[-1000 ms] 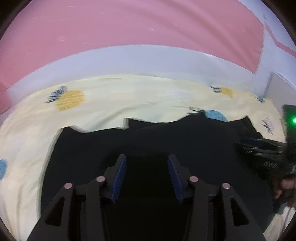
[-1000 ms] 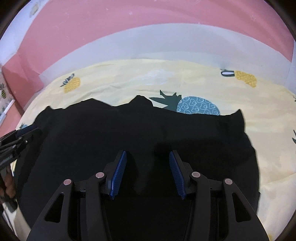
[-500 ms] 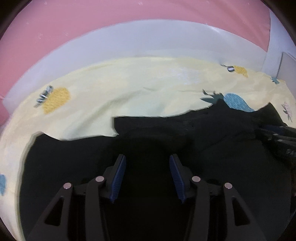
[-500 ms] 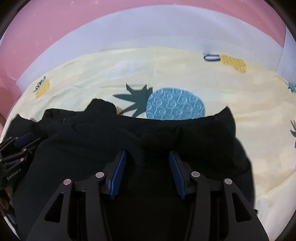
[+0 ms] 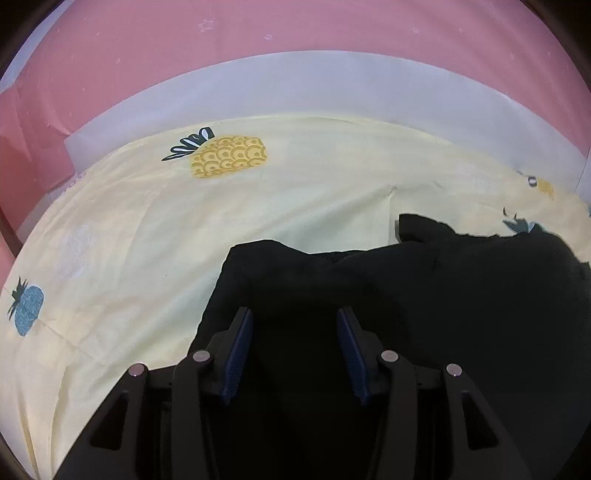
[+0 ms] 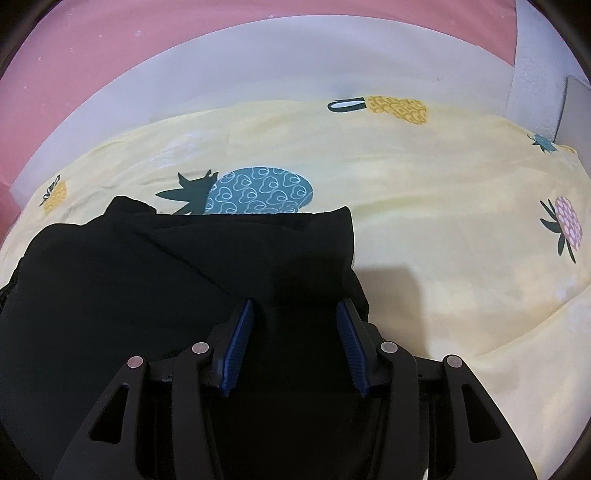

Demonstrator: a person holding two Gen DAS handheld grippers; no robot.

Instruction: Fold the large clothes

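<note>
A large black garment (image 5: 424,295) lies spread on a pale yellow pineapple-print sheet (image 5: 147,240). In the left wrist view my left gripper (image 5: 294,325) is open, its blue-padded fingers (image 5: 238,347) low over the garment's left edge. In the right wrist view the same garment (image 6: 166,280) fills the lower left, and my right gripper (image 6: 294,317) is open over its right edge, near the far right corner. I cannot tell whether the fingers touch the cloth. Neither gripper holds anything.
The sheet (image 6: 461,240) covers a bed that runs to a white band (image 5: 295,85) under a pink wall (image 5: 258,26). Bare sheet lies left of the garment in the left view and right of it in the right view.
Both grippers moved outward: the left to the garment's left edge, the right to its right edge. The other gripper has dropped out of each view. Both stayed open.
</note>
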